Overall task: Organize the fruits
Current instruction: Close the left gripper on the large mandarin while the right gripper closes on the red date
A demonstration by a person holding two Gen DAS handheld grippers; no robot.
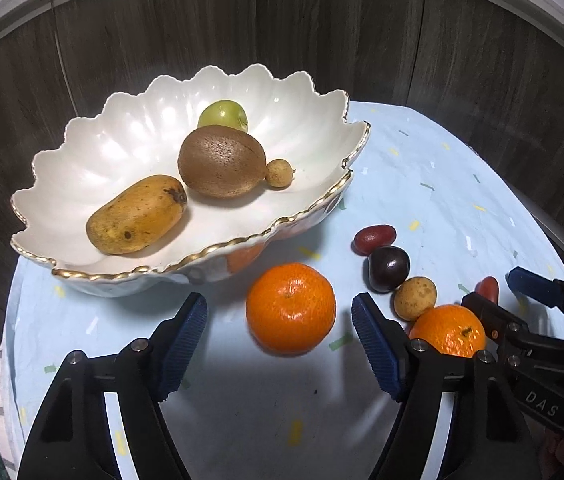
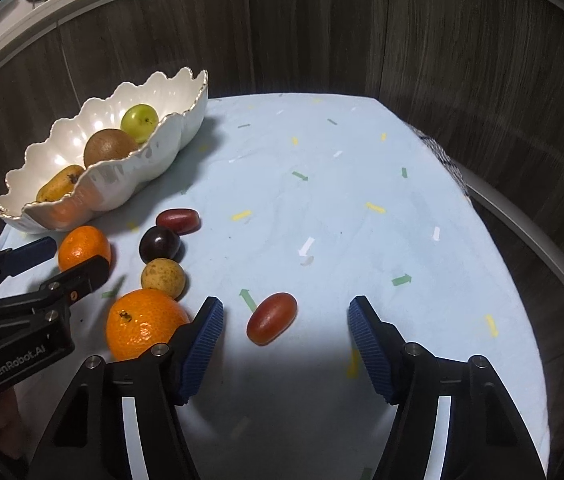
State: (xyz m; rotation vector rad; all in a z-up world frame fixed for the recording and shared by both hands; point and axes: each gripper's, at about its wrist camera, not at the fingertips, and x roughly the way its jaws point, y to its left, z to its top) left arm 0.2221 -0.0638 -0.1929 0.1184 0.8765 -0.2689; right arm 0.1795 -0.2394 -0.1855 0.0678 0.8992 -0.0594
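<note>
Left wrist view: the left gripper (image 1: 279, 344) stands open with the nearer orange (image 1: 290, 307) straight ahead, between its blue fingers (image 1: 185, 344) but touched by neither; there is a gap on each side. The fruit is round, so no axis matters; the jaws only need to close squarely across it. The bowl (image 1: 81, 152) lies ahead and to the left, just past the orange, already holding a mango (image 1: 137, 214), a kiwi (image 1: 221, 162), a green fruit (image 1: 222, 114) and a small tan fruit (image 1: 279, 173). Off to the right run a red fruit (image 1: 374, 238), a dark plum (image 1: 388, 269), a tan round fruit (image 1: 415, 298) and a second orange (image 1: 448, 330), which sits just behind the right finger. The right gripper (image 1: 502, 284) is at the far right.

Right wrist view: the right gripper (image 2: 286, 328) is also open, holding nothing. An oblong red fruit (image 2: 271, 318) lies just ahead, nearer the left finger, its long axis slanting up to the right, so the jaws would likely close obliquely across it. The second orange (image 2: 145, 324) presses close to the left finger's outer side and could be nudged. The left gripper (image 2: 73, 256) straddles its orange (image 2: 83, 246) far left, so each hand seems nearest its own fruit. The cloth (image 2: 362, 200) to the right is bare.
</note>
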